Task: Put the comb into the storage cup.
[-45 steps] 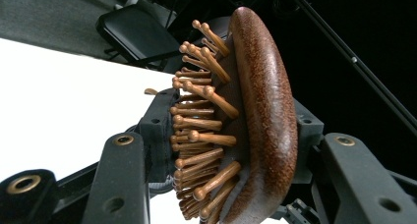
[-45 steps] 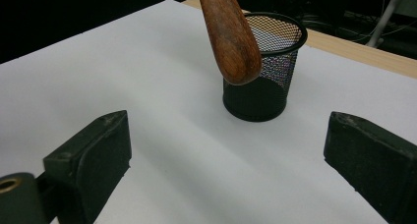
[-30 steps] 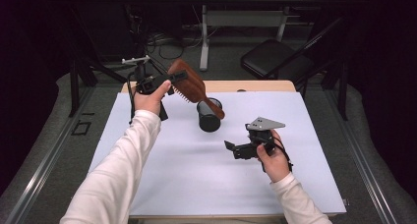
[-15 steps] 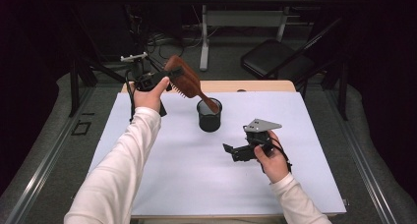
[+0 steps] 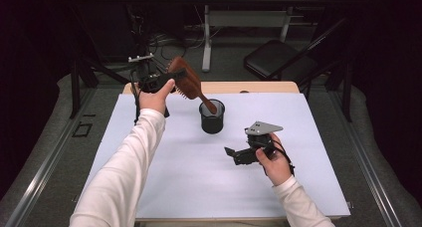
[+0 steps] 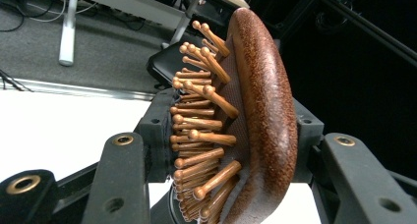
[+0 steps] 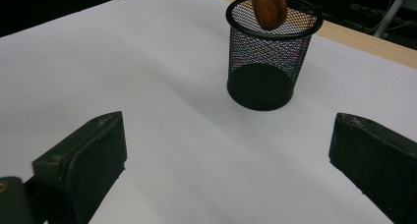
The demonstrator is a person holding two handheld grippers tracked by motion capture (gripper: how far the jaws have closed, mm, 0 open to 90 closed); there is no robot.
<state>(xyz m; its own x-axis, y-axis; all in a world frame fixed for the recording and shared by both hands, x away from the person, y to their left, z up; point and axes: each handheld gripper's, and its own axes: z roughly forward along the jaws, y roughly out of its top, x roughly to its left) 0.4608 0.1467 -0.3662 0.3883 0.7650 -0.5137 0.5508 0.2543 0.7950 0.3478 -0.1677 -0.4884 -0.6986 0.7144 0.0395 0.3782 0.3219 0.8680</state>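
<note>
Hairbrush (image 5: pixel 185 80), wooden, dark reddish-brown, oval paddle head with a glossy speckled back; rows of round-tipped wooden pins stick out of a darker cushion on the face, seen close in the left gripper view (image 6: pixel 206 130). It is held tilted above the far left part of the table, head up and to the left, handle sloping down to the right. Handle end sits at the mouth of the pen cup (image 5: pixel 212 116), just inside the rim; in the right gripper view the rounded brown tip (image 7: pixel 268 7) hangs within the rim circle, well above the cup floor.

Left gripper (image 5: pixel 158 80), black, matte, with brass-coloured screw inserts, pinches the brush head: one jaw on the pin side, the other against the smooth back. Held up off the table by the left hand (image 5: pixel 155 96), white sleeve behind it.

Pen cup is black wire mesh, cylindrical, solid dark base and a rolled rim, standing upright on the white sheet (image 5: pixel 189 172) that covers the table; a strip of tan wood tabletop (image 5: pixel 268 87) shows at the far edge. Apart from the handle tip, the cup looks empty.

Right gripper (image 5: pixel 239 155) rests low on the sheet, near side right of the cup and well apart from it, jaws spread wide with nothing between them, pointing toward the cup. Grey three-cornered plate on top of it.
</note>
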